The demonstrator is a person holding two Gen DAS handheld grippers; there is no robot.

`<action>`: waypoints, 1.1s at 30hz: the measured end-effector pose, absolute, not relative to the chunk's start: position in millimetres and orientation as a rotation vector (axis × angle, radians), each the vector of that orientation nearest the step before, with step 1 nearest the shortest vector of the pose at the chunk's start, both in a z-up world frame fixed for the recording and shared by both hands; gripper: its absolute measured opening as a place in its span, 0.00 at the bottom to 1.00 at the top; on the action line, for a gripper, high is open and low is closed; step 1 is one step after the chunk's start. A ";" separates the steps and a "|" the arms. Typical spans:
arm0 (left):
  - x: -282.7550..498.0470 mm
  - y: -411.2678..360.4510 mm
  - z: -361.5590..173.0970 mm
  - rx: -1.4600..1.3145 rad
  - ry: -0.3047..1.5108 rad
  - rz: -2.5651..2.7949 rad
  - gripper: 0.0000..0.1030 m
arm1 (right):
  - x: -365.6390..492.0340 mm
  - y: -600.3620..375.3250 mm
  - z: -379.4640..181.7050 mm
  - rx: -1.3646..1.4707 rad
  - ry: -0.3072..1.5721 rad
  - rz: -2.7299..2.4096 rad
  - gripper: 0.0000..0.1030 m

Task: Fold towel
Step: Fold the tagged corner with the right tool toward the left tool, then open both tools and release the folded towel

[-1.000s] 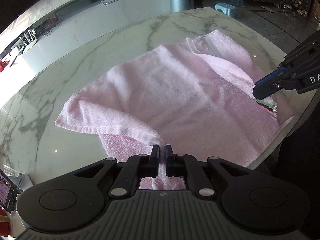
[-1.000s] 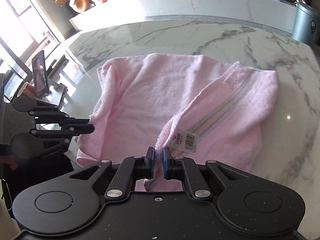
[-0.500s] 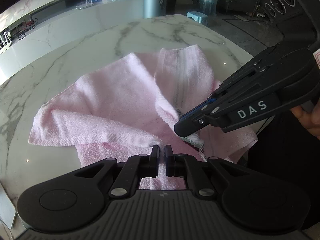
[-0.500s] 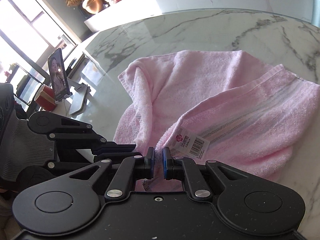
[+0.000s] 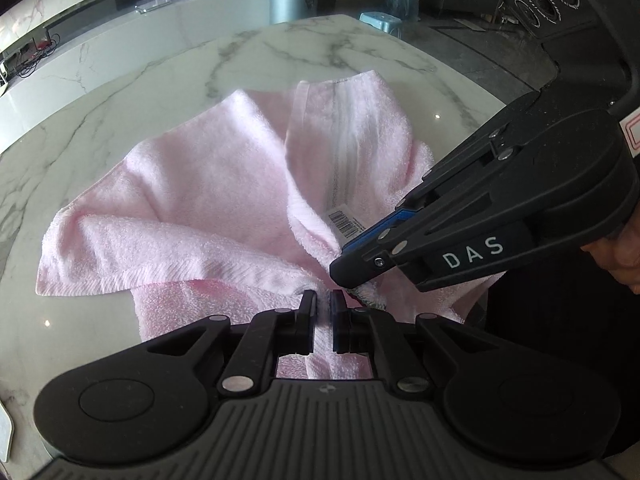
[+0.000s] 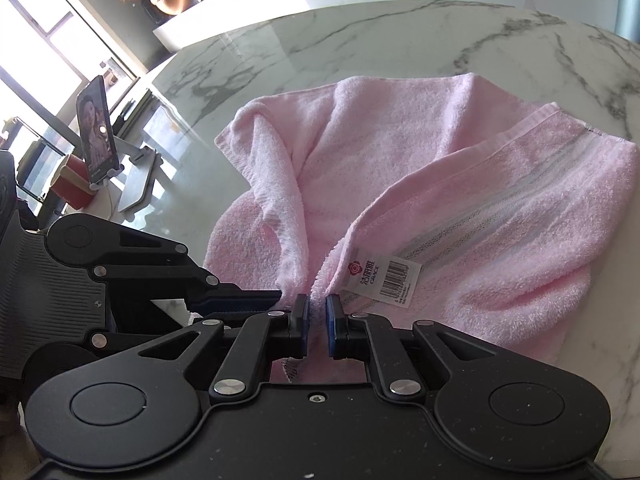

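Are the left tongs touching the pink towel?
Touching. The left wrist view shows towel fabric pinched between the nearly closed left tongs.

my L gripper [image 5: 323, 300]: matte black plastic, two flat fingers, blue pad on the R-hand finger
L linkage: black scissor arms, silver round rivets at the pivots
L body: ribbed dark grey top plate, small cross mark at centre, round recessed disc each side
my R gripper [image 6: 317, 305]: same black build, blue pads on both fingers [image 6: 331, 316]
R body: smooth black top plate, dusty specks, one screw at centre, two discs w/ silver rivets
R side marking: white "DAS" lettering on the black shell, seen from L cam
R nose: blue strip along finger, small screw heads near the tip
my hand [image 5: 624, 256]: only an edge shows behind R shell
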State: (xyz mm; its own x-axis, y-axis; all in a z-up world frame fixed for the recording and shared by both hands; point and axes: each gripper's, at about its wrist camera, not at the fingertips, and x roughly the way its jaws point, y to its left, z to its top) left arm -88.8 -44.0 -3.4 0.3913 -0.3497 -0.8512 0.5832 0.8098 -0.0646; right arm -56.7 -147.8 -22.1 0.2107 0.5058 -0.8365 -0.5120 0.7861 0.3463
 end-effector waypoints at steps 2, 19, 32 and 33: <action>-89.1 -44.2 -4.4 0.266 1.012 -0.596 0.06 | -60.9 -149.2 -22.1 -0.003 1.160 0.706 0.11; -101.5 -22.0 11.9 0.201 0.992 -0.604 0.46 | -72.6 -180.2 1.7 0.093 1.106 0.650 0.36; -82.2 5.9 17.6 -0.016 1.052 -0.512 0.46 | -93.4 -188.1 -15.1 0.007 1.117 0.643 0.36; -81.1 5.3 17.3 -0.022 1.056 -0.509 0.46 | -99.5 -185.6 -12.9 -0.008 1.093 0.661 0.36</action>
State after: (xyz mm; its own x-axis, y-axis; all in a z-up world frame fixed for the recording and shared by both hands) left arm -81.1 5.3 17.3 0.3878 -0.4106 -0.8252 0.3896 0.8844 -0.2570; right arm -99.5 -185.6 -12.9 0.2892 0.4914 -0.8215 -0.4993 0.8096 0.3086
